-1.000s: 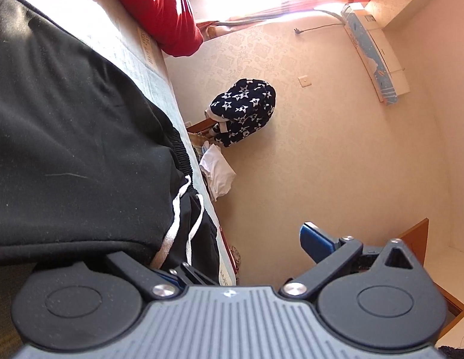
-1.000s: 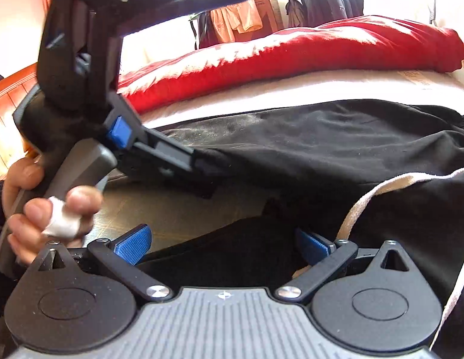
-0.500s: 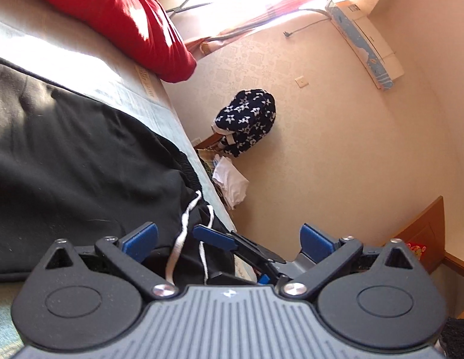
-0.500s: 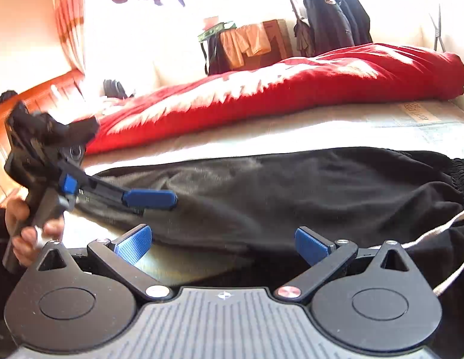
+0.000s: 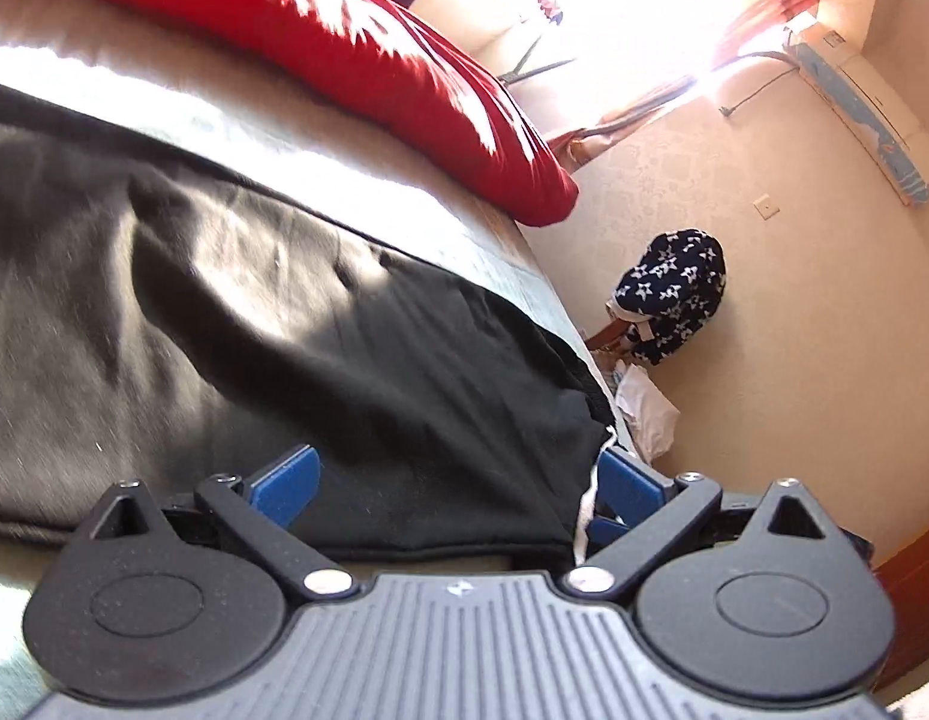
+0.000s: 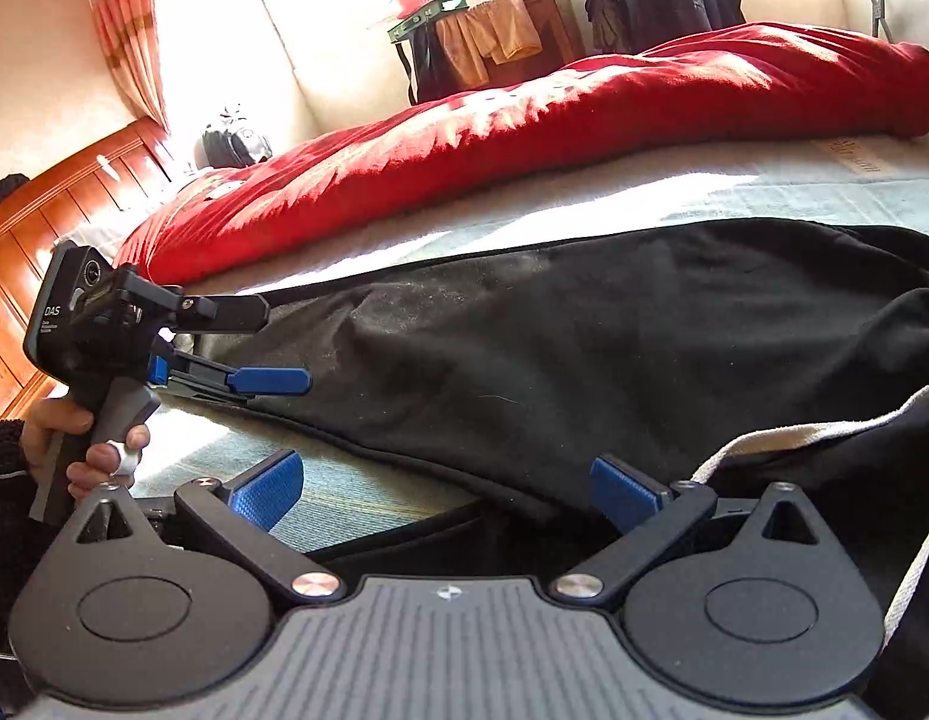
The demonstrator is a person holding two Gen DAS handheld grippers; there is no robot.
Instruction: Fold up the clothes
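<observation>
1. At the far left of the right wrist view, a hand (image 6: 86,450) in a dark knit sleeve grips the handle of the left gripper (image 6: 272,381). A white band sits on one finger. The sleeve runs off the frame edge.
2. That gripper's blue-tipped fingers reach over the left end of the black trousers (image 6: 554,348). From this side angle I cannot tell their spacing. The left wrist view shows it: its blue pads (image 5: 284,483) stand wide apart, with black cloth lying between them and unclamped.
3. The trousers lie stretched across the pale bed sheet (image 6: 704,192), from the left gripper to the right frame edge, where the waist end is cut off. Their near edge is folded, and what lies under the fold is hidden.
4. Beyond the trousers, a red quilt (image 6: 524,120) lies along the far side of the bed.
5. The right gripper (image 6: 446,489) sits at the near edge with its fingers spread apart, holding nothing. The trousers' hem and a strip of sheet show in the gap.
6. A white drawcord (image 6: 782,438) loops over the dark cloth near right. Its ends pass out of sight.
7. In the left wrist view, a navy star-patterned bundle (image 5: 674,294) rests by the wall on the right, too small to identify.
</observation>
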